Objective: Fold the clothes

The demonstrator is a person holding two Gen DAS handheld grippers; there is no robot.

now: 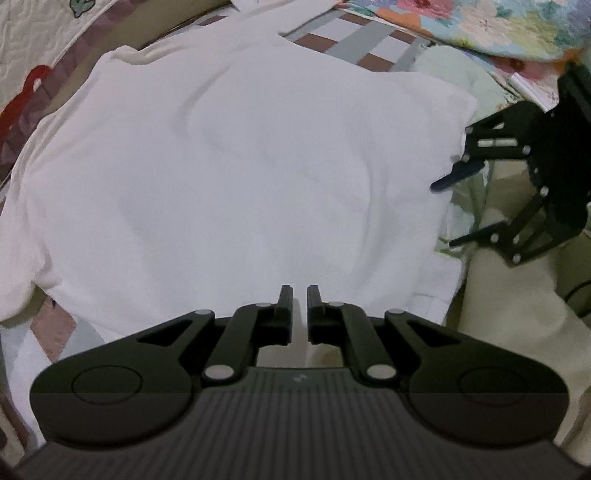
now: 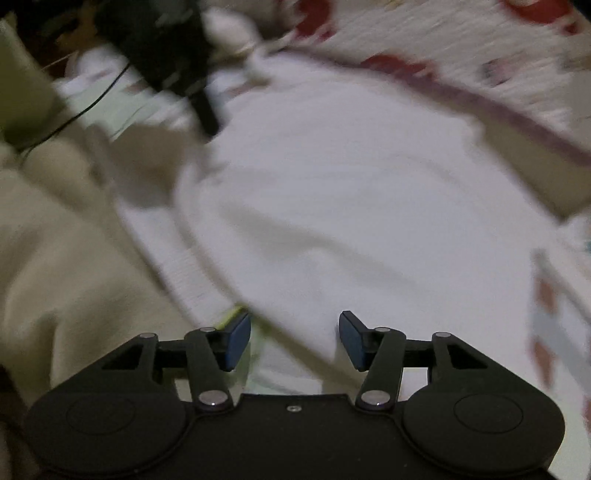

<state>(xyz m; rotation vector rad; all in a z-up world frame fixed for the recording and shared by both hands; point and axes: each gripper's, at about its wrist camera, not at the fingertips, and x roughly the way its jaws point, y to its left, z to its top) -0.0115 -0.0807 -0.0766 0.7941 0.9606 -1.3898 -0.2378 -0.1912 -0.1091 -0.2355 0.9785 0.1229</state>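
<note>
A white garment point(image 1: 221, 166) lies spread flat on a patterned quilt. My left gripper point(image 1: 300, 295) hovers over its near hem, its jaws almost closed with a narrow gap and nothing between them. My right gripper point(image 1: 443, 214) shows in the left wrist view at the garment's right edge, jaws wide apart. In the blurred right wrist view the right gripper point(image 2: 294, 332) is open over the garment point(image 2: 351, 203), its blue pads point(image 2: 238, 339) just above the ribbed edge. The left gripper point(image 2: 207, 122) appears there at the upper left.
A patchwork quilt point(image 1: 354, 40) covers the bed under the garment. A floral blanket point(image 1: 480, 26) lies at the back right. A cream cloth point(image 1: 509, 314) lies at the right, also seen in the right wrist view point(image 2: 66, 240). A thin black cable point(image 2: 96, 99) runs near it.
</note>
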